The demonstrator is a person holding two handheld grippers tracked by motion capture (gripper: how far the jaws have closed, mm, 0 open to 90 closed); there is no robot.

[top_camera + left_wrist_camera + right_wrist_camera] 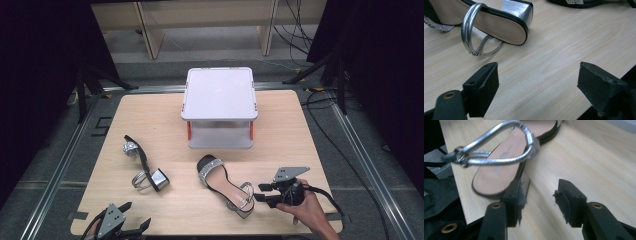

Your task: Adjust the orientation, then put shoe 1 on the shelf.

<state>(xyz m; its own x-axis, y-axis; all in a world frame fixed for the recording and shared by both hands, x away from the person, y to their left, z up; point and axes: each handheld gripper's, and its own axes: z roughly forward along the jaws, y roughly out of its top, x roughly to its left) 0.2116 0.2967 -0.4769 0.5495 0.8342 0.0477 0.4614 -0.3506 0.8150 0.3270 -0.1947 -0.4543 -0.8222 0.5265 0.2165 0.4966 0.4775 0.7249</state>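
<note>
**Two sandals, table**

Your right gripper [264, 194] sits just beside the upright sandal's [222, 184] heel, fingers apart, nothing clamped. Your left gripper [136, 216] waits fingers wide near the tipped sandal [145, 167].

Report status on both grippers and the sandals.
Right gripper open, just behind upright sandal's heel, nothing gripped. Left gripper open at near table edge. Second sandal on its side. Path clear.

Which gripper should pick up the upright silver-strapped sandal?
Right. The right gripper sits beside the heel of the upright black sandal with silver straps, jaws apart and empty. The left gripper waits at the near table edge, closer to the tipped-over sandal.
</note>
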